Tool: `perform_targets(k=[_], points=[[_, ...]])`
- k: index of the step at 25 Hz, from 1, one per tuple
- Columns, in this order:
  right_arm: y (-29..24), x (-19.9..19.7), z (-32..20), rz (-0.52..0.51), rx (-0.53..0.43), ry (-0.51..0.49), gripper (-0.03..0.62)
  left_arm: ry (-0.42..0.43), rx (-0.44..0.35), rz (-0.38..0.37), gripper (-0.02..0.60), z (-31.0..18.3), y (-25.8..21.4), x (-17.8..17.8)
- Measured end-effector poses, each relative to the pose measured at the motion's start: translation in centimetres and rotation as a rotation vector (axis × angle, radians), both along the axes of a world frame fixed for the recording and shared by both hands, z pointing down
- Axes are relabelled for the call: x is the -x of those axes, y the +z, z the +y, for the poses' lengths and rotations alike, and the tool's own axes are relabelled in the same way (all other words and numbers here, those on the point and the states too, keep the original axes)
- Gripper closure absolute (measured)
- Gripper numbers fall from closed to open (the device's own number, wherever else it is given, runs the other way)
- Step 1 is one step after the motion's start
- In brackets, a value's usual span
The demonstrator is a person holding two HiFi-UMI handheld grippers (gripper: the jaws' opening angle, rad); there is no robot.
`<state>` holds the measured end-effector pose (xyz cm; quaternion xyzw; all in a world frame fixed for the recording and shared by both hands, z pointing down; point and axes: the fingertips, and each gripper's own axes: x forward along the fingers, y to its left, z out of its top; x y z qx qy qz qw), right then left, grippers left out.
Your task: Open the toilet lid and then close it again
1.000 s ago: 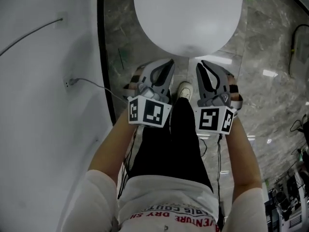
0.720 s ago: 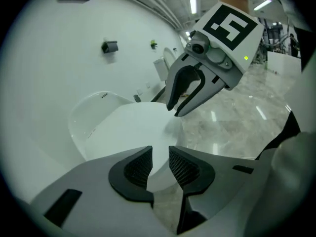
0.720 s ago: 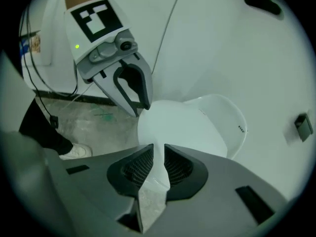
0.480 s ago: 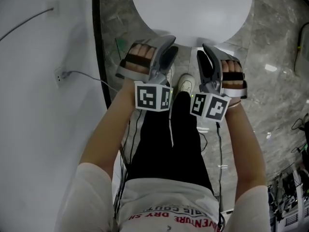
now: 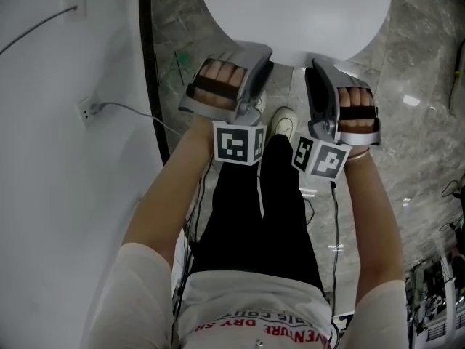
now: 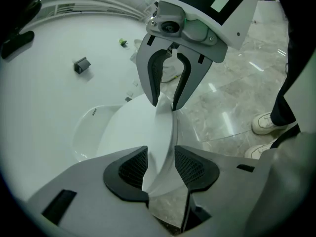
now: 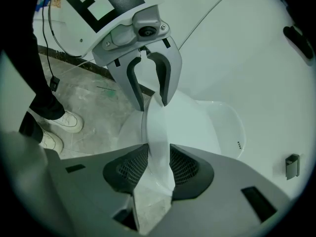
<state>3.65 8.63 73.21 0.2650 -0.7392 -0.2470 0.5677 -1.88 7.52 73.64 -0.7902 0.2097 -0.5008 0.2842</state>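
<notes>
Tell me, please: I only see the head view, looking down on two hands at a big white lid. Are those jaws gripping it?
Observer: The left gripper view shows the front rim of the lid standing between its jaws. They have just been opening and do not pinch it.
Operator: And the other one?
Observer: The right gripper view shows its jaws apart too, one on either side of the rim and close against it. I cannot tell whether they press on it.
</notes>
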Motion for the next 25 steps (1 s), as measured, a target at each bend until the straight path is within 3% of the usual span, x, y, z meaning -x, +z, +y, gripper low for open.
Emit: perform_targets(k=[7,19,21,25], points=[[0.5,0.3,0.0,0.050,-0.039,-0.036,0.500,-0.013,-0.023,0.013,0.408,-0.1,0.6,0.1],[-2.9,0.1,-0.3,0.007,-0.062,-0.030,0.498,-0.023,-0.091,-0.001,0.397,-0.7,-2.1,0.0],[-4.0,0.0,-0.4,-0.007,-0.074,-0.026,0.499,-0.034,-0.120,0.019,0.469,-1.0,-3.5,0.0],[-6.6,0.1,-0.7,-0.021,-0.109,-0.028,0.499,-0.026,-0.150,0.028,0.483,-1.3,-6.1,0.2]])
